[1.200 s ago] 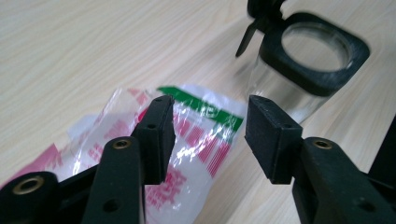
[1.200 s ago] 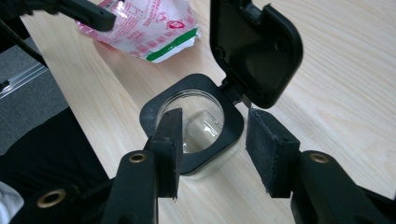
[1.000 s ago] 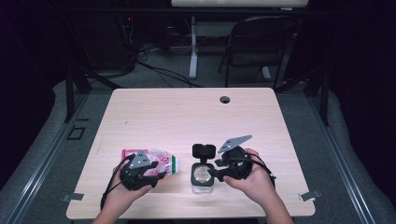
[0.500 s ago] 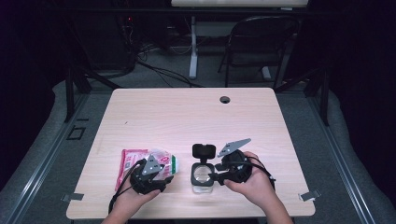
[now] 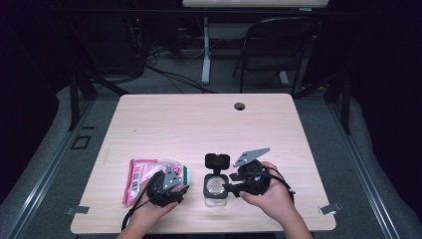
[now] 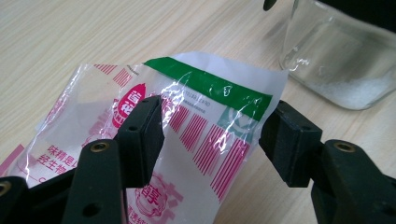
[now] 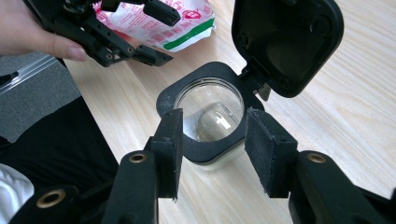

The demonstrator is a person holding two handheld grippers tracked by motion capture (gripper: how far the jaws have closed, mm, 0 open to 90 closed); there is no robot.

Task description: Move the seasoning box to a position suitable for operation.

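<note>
While the left claw hangs spread over it, the packet lies flat on the worktop, left of the jar.
Packet: thin crinkly film, light, limp, slick; likely best pinched at the green-banded top edge. Left claw's jaws have just been opening, film between, pads not pressing. Jar glass, rigid, breakable, lid flipped up; right claw, palm low on the worktop, straddles its black collar, spread, no clear pinch.

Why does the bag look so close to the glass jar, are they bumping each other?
Apart. The left gripper view shows bare table between the bag's green edge and the glass jar.
</note>
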